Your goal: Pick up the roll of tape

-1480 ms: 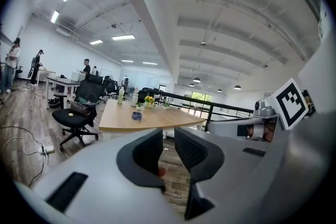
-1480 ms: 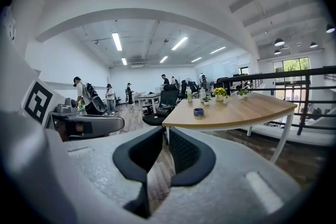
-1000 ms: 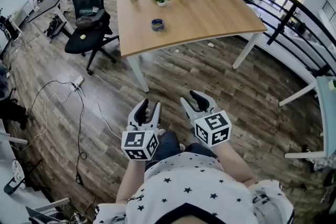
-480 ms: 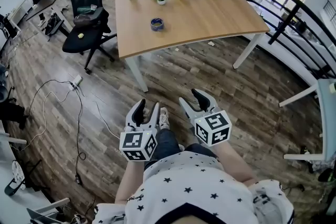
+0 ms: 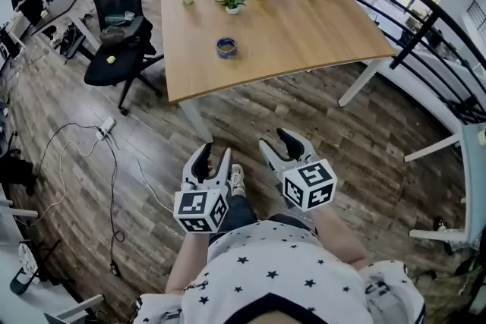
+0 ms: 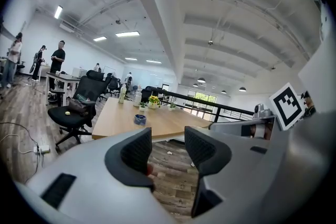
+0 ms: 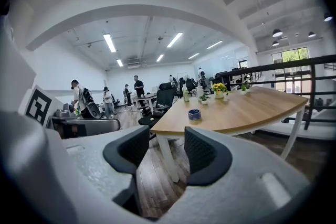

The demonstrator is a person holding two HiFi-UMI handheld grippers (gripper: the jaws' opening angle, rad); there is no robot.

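Head view: tape [image 5: 226, 48] sits on the table [image 5: 304, 26], upper centre. We hold the left gripper [image 5: 213, 158] and right gripper [image 5: 278, 143] low centre, well apart from it. Left gripper view: jaws have just been opening, released, nothing between. Right gripper view: same, tape far off above the gap.
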